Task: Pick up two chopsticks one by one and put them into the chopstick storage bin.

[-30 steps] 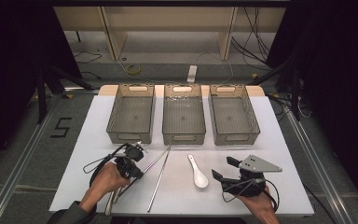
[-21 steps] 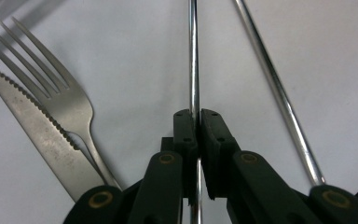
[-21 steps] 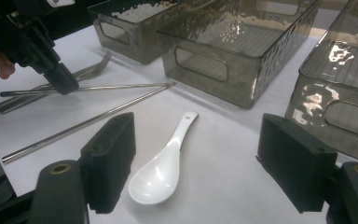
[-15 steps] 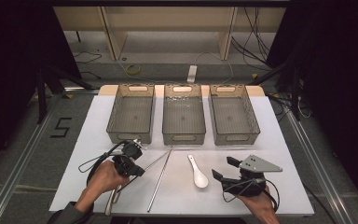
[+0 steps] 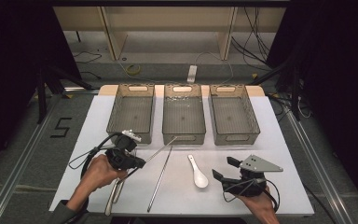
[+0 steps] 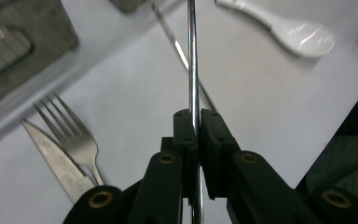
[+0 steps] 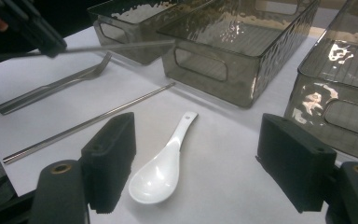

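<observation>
While a person's left tongs [image 5: 139, 163] stayed clamped on one metal chopstick [image 5: 161, 147], the rod hung lifted off the white desk [image 5: 279, 140], its far tip reaching toward the near rim of the middle bin [image 5: 183, 115]. Seen from the left gripper view, the chopstick [image 6: 192, 70] ran straight up between the pressed-together pads. A second chopstick [image 5: 159, 178] lay flat on the desk just right of the left hand [image 5: 98, 173], with a fork [image 6: 72, 135] and a knife [image 6: 56, 158] side by side near that hand. A white ceramic spoon [image 5: 198, 172] rested farther right, close to the right tongs [image 5: 223, 169], whose jaws stood wide apart and held nothing. All three grey bins, left [image 5: 131, 113], middle and right [image 5: 233, 114], looked empty, so sorting appeared barely begun: one piece was in the air, four waited.
</observation>
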Available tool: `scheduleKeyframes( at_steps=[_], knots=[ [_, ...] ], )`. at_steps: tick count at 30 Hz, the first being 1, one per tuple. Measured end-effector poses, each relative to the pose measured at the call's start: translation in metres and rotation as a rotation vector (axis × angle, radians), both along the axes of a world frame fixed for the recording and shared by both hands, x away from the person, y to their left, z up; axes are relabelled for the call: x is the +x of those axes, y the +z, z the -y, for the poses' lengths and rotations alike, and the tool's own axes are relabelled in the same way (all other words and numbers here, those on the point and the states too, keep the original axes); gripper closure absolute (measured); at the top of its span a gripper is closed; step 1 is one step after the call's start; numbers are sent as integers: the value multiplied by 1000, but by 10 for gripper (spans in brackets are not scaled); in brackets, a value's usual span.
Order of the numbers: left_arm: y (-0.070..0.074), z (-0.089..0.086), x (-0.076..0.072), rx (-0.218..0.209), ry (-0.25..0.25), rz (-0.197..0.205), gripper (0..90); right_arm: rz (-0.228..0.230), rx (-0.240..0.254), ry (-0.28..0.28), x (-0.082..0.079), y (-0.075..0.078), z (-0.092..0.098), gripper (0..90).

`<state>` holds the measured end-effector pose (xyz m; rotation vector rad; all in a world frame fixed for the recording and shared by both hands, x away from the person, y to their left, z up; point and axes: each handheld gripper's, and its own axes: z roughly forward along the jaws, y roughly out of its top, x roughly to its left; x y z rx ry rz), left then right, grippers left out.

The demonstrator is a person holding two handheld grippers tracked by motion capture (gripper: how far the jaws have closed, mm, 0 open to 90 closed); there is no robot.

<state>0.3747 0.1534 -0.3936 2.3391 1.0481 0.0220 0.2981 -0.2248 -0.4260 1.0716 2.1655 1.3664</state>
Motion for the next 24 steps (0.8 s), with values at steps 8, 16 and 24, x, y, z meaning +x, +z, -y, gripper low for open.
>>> scheduleKeyframes(
  at_steps=[8,16,24],
  knots=[
    [25,-5,20,-34,37,71,851,2,0,1,0,0,0,288],
    [29,-23,53,-81,137,107,851,4,3,-3,0,1,2,288],
    [35,-37,79,-113,225,153,851,4,8,-3,0,1,2,288]
  ],
)
